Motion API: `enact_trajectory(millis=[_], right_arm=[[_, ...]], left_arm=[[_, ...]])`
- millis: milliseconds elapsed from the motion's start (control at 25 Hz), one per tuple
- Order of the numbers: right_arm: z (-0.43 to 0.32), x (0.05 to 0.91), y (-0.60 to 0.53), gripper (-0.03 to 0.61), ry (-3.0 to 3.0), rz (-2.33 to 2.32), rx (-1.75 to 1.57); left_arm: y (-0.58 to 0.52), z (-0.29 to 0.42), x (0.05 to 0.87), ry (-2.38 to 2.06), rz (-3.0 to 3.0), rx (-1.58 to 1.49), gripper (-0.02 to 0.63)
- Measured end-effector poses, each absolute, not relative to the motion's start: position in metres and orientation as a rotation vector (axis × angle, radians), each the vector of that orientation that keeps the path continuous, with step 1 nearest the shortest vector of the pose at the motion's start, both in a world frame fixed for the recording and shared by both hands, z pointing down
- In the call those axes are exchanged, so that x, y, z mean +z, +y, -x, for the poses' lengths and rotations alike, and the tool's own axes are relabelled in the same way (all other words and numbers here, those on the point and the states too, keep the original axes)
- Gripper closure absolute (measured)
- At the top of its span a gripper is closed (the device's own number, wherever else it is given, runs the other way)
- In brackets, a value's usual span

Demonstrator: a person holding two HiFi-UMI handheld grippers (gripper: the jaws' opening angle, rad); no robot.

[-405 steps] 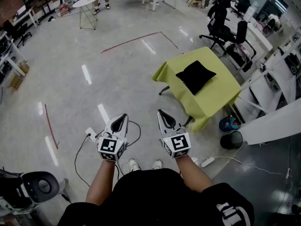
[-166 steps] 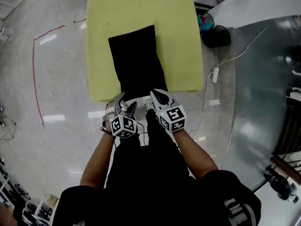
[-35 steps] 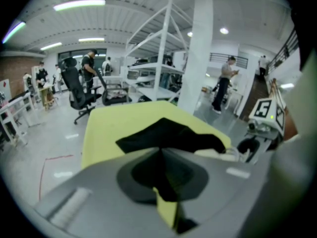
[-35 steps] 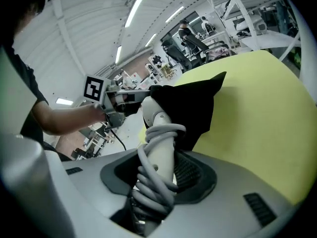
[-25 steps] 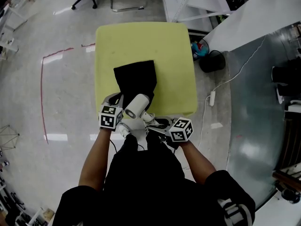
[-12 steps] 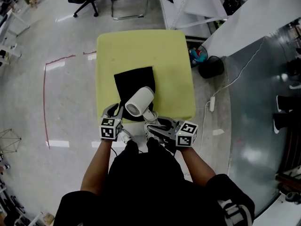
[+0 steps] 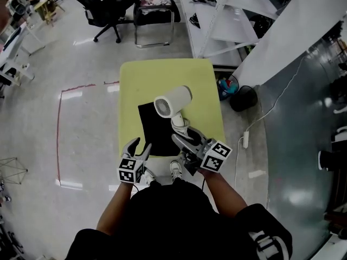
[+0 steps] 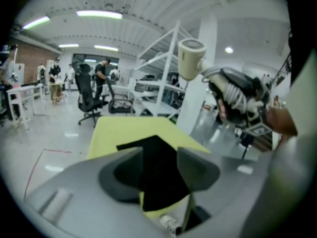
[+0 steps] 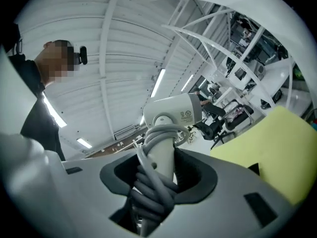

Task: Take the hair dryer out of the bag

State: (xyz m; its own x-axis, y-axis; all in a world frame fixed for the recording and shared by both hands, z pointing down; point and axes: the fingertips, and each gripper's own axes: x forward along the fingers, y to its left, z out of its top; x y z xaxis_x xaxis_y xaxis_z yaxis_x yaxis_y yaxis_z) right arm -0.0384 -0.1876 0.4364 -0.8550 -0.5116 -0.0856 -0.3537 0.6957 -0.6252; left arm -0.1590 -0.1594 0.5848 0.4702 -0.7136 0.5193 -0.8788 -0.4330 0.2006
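The right gripper (image 7: 187, 137) is clamped on the cord-wrapped handle of the white hair dryer (image 7: 172, 101), holding it up above the black bag (image 7: 157, 131) on the yellow-covered table (image 7: 203, 85). The jaws hide the handle's lower end. At the bag's near edge, the left gripper (image 7: 139, 145) has just been opening; its jaws stand wide and empty.

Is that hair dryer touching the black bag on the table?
Apart. The left gripper view shows the dryer held high in the right gripper, with open air between it and the bag flat on the table.
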Motion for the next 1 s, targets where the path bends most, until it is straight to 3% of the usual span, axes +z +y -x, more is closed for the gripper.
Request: enact_trajectory(millis=[80, 240, 320, 640, 1000], right_arm=[[0.039, 0.423, -0.197, 0.396, 2.646, 0.72, -0.84], [0.04, 0.4, -0.208, 0.396, 2.631, 0.795, -0.737], [0.038, 0.391, -0.215, 0.396, 2.63, 0.847, -0.678], [0.02, 0.373, -0.222, 0.396, 2.642, 1.128, -0.422], [0.009, 0.373, -0.223, 0.396, 2.641, 1.212, -0.37]], left_arm=[[-0.168, 0.162, 0.558, -1.381, -2.306, 0.431, 0.401], [-0.188, 0.177, 0.507, -1.53, -2.331, 0.297, 0.512], [-0.199, 0.182, 0.48, -1.594, -2.352, 0.232, 0.606], [-0.214, 0.182, 0.403, -1.665, -2.471, 0.066, 0.606], [-0.213, 0.172, 0.399, -1.642, -2.496, 0.03, 0.606]])
